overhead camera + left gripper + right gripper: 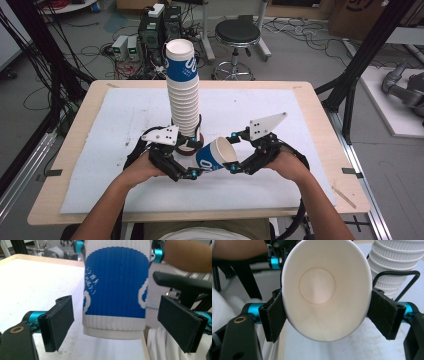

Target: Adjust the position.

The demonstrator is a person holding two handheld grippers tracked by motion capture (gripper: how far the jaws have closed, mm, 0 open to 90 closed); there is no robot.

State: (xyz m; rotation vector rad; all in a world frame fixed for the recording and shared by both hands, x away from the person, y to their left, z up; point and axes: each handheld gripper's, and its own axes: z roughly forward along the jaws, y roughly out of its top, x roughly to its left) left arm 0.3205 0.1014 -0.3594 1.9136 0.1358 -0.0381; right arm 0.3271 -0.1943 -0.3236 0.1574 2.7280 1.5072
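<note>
The right claw (322, 312) squeezes a ribbed paper cup (325, 287) (rim ovalled); the left claw (125, 325) gapes wide.

The held cup (115, 290) has a ribbed blue band with white lettering and white curved marks, between white ribbed edges; its inside (322, 287) is plain white. The tall stack of cups (182, 95) is white with a blue-banded cup on top. Both grippers' jaws are black with turquoise fittings, over a white mat (100, 150) on a pale wood table (330, 145).
</note>
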